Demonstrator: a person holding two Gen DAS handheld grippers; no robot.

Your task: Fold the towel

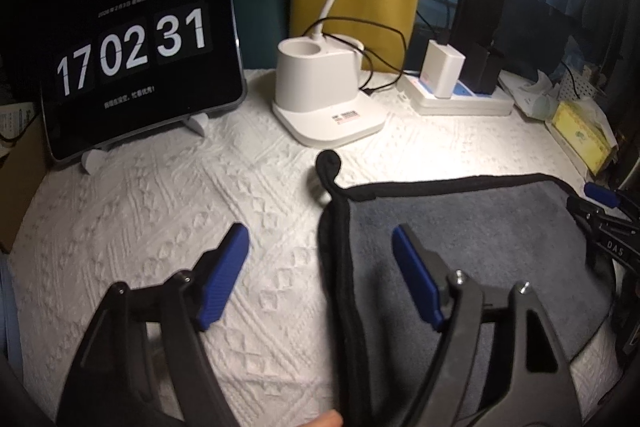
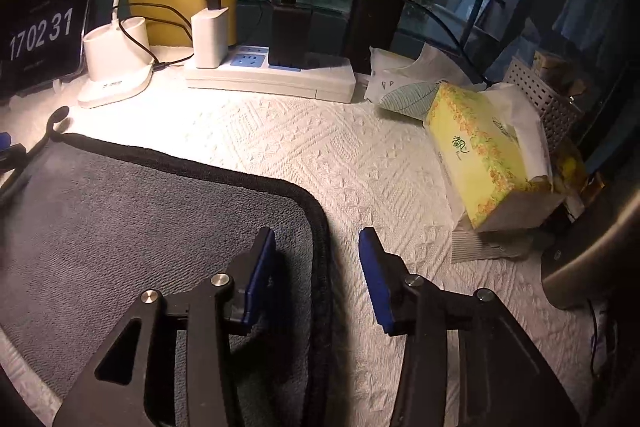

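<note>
- The grey terry towel with black piped edging (image 2: 132,227) lies flat on the white quilted table cover (image 2: 380,163), its hanging loop (image 1: 328,163) curled at the far left corner; whether it is one layer or already doubled cannot be told.
- The left gripper (image 1: 320,275) has its blue-padded jaws apart, straddling the towel's left edge and holding nothing, seemingly lined up to pinch that hem.
- The right gripper (image 2: 318,275) is likewise spread wide over the right edge near the rounded far right corner, empty.
- With one claw on each side, a lift of both edges together looks to be what is being prepared.
- Beyond the towel stand a tablet showing a flip clock (image 1: 136,59), a white desk lamp base (image 1: 324,95), a white power strip (image 2: 272,75) and, to the right, a yellow tissue box (image 2: 480,155), all well apart from it.
</note>
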